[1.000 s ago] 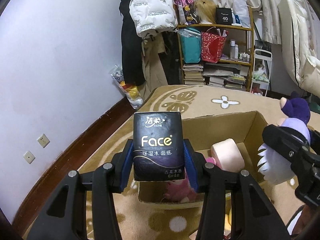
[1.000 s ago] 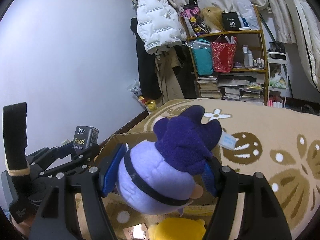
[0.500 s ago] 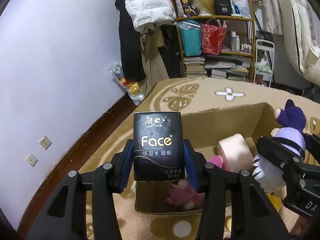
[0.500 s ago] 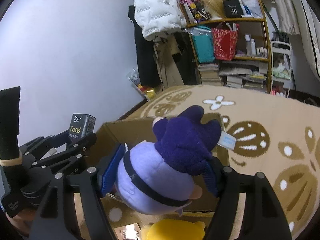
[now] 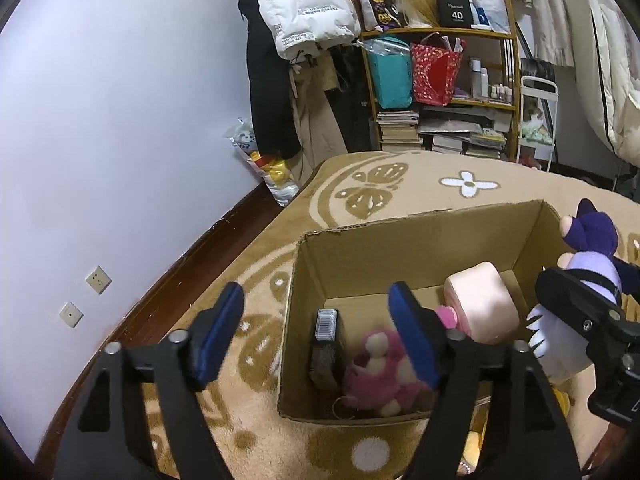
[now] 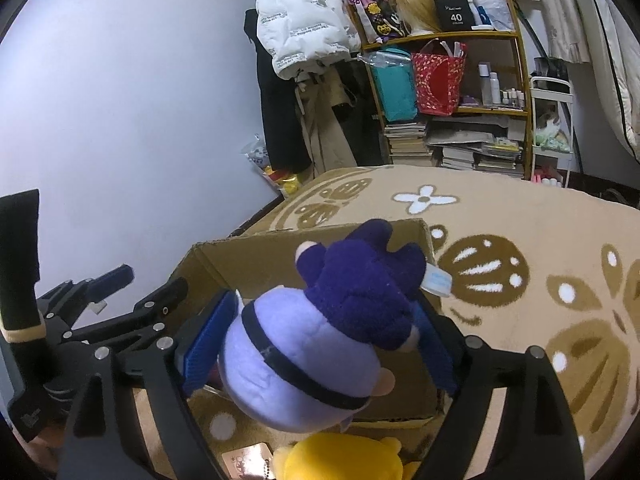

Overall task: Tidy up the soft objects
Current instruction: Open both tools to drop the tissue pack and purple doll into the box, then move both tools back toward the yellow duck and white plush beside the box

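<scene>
An open cardboard box [image 5: 420, 236] stands on the rug. Inside lie a black tissue pack [image 5: 326, 344], a pink plush [image 5: 378, 376] and a pale pink roll [image 5: 480, 302]. My left gripper [image 5: 316, 336] is open and empty above the box's near left corner. My right gripper [image 6: 320, 340] is shut on a purple plush [image 6: 320, 336] with a dark purple top, held over the box's [image 6: 280, 252] near right side. The plush also shows in the left wrist view [image 5: 580, 280].
A yellow plush [image 6: 344, 460] lies on the rug below the right gripper. A beige patterned rug [image 5: 420, 184] covers the floor. A shelf [image 5: 440, 80] with bags and books and hanging coats [image 5: 304, 12] stand at the far wall.
My left gripper has opened and let go of the black tissue pack, which now lies inside the box. Both grippers have moved closer over the box.
</scene>
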